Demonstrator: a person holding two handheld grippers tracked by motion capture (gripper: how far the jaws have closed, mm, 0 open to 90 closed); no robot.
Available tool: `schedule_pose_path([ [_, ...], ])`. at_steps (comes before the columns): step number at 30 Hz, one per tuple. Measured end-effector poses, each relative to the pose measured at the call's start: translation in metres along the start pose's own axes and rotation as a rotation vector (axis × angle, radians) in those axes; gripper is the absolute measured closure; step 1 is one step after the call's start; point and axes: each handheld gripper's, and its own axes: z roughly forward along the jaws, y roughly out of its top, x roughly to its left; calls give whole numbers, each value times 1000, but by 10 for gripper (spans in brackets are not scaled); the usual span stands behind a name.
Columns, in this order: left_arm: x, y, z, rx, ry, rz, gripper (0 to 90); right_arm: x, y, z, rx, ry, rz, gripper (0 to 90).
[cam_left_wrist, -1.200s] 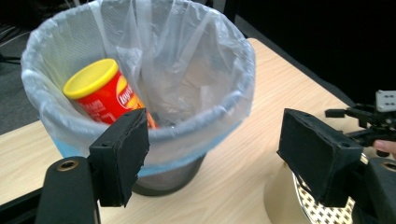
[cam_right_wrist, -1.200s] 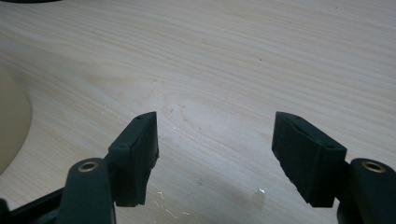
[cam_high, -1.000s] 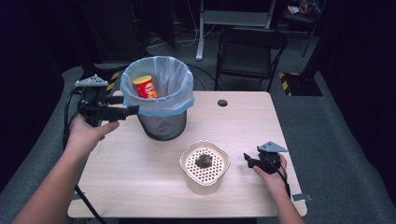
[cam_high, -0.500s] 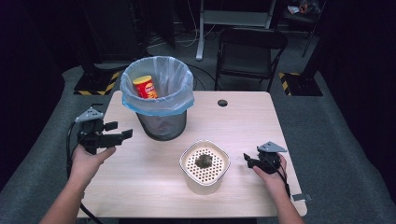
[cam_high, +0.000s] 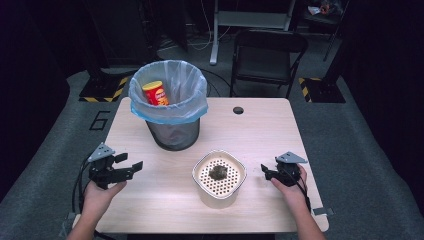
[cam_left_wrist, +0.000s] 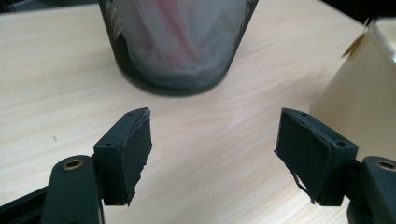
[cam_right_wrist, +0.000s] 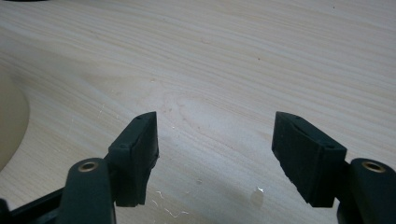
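Observation:
My left gripper sits low over the front left of the wooden table, jaws apart with nothing between them. In the left gripper view it points at the black mesh bin, with the white container at the right. The bin has a blue bag liner and holds a red can. The white container has a perforated top with a dark clump on it. To its right my right gripper rests open and empty, and in the right gripper view bare tabletop lies under it.
A black cable hole lies near the table's far edge. A black folding chair stands behind the table. Yellow-black floor markings lie to the far left.
My left hand has come down from beside the bin's rim to just above the table's front left. The right hand and the objects have stayed put.

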Motion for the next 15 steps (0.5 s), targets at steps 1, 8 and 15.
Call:
schedule_pose_path([
  [1, 0, -4, 1, 7, -1, -10, 257, 0, 0, 0, 0, 0, 1, 313],
  [8, 5, -30, 14, 34, -11, -25, 256, -1, -1, 0, 2, 3, -10, 313],
  [15, 12, -50, 26, 64, -11, -40, 259, 0, -1, 1, 5, 6, -14, 313],
])
